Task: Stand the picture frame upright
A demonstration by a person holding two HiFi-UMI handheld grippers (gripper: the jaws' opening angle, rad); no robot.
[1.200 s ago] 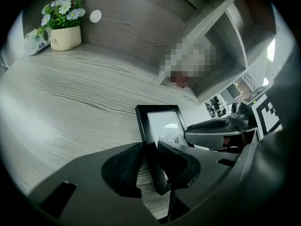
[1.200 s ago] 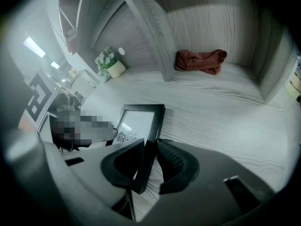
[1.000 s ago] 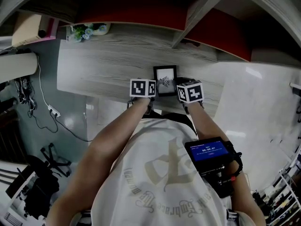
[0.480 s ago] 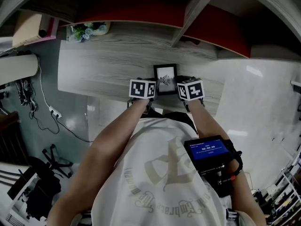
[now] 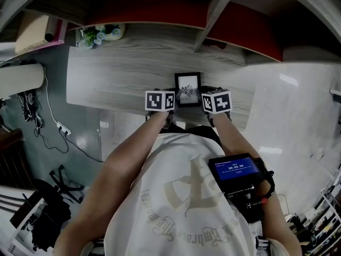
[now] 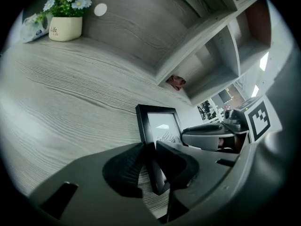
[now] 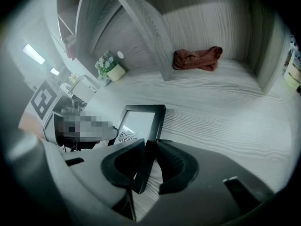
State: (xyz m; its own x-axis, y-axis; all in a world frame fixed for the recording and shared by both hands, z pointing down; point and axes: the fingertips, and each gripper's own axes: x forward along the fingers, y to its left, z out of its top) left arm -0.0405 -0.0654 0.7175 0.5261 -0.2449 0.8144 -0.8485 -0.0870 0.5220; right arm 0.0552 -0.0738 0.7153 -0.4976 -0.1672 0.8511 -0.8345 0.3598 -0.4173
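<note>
Black picture frame (image 5: 187, 89), long axis toward shelves (image 5: 211, 19), in pinch of both hand-held grippers (image 6: 151, 166) (image 7: 148, 166)

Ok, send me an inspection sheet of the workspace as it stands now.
Surface: grey wood-grain desk.
Job's things: picture frame near the desk's front edge, glass showing to the head view, apparently not upright yet.
Clutter: potted flowers at the desk's far left; reddish cloth in a shelf compartment.
Grippers: left gripper has just been closing and clamps the frame's left rail; right gripper clamps its right rail.
Cables: white cable and power strip on the floor left of the desk.
Surroundings: shelving above the desk; glossy floor; chair base.
</note>
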